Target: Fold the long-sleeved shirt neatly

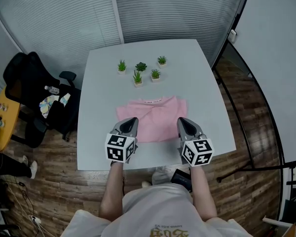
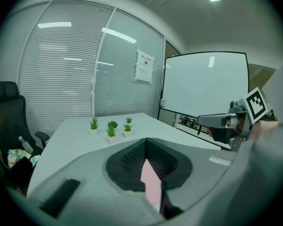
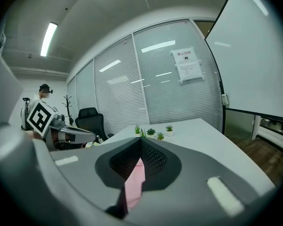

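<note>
A pink long-sleeved shirt (image 1: 155, 113) lies flat on the white table (image 1: 101, 83), folded to a compact rectangle with its collar at the far side. My left gripper (image 1: 130, 121) hovers over the shirt's near left part and my right gripper (image 1: 185, 121) over its near right part. Both are shut, tips meeting. In the left gripper view (image 2: 146, 142) and the right gripper view (image 3: 140, 142), a strip of pink shirt (image 2: 152, 182) (image 3: 134, 182) shows through the slit behind the closed tips. I see no cloth lifted off the table.
Several small potted plants (image 1: 140, 70) stand at the far middle of the table. A black office chair (image 1: 34, 93) with clutter sits left of the table. Glass walls with blinds run behind, and a whiteboard (image 2: 205, 84) stands to the right.
</note>
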Available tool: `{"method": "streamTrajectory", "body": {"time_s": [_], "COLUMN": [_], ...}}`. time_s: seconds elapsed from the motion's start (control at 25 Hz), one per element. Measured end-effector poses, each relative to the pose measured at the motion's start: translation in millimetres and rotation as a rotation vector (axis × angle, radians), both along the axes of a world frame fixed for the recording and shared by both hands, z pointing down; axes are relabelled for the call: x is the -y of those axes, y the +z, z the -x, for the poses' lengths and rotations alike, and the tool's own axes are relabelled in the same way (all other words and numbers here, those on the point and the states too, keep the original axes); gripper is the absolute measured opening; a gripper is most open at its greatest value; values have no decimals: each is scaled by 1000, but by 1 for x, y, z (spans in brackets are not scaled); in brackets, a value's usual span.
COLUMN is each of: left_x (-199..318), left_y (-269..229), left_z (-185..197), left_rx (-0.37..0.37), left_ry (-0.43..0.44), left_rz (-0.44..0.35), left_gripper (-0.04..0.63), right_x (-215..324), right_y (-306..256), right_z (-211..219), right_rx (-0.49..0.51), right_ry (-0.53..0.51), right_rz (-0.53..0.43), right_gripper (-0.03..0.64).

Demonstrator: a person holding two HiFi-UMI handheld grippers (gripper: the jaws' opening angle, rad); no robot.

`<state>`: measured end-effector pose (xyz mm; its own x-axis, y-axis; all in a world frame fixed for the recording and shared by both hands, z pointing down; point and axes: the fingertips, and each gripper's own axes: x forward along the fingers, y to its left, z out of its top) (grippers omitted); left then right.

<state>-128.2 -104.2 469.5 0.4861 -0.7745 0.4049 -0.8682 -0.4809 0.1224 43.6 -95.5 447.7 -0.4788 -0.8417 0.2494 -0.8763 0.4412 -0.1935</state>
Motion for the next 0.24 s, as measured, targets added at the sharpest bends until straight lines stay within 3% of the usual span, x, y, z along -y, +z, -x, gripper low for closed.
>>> {"method": "streamTrajectory", "body": {"time_s": [0.24], "left_x": [0], "left_y": [0], "left_z": [1], "left_rx": [1], "left_ry": [5], "left_rz": [1], "left_gripper": [8], "right_x": [0], "right_y": [0], "right_z": [1], "right_rx": [0], "right_ry": [0], "right_rz": [-1], "right_gripper": [12]}}
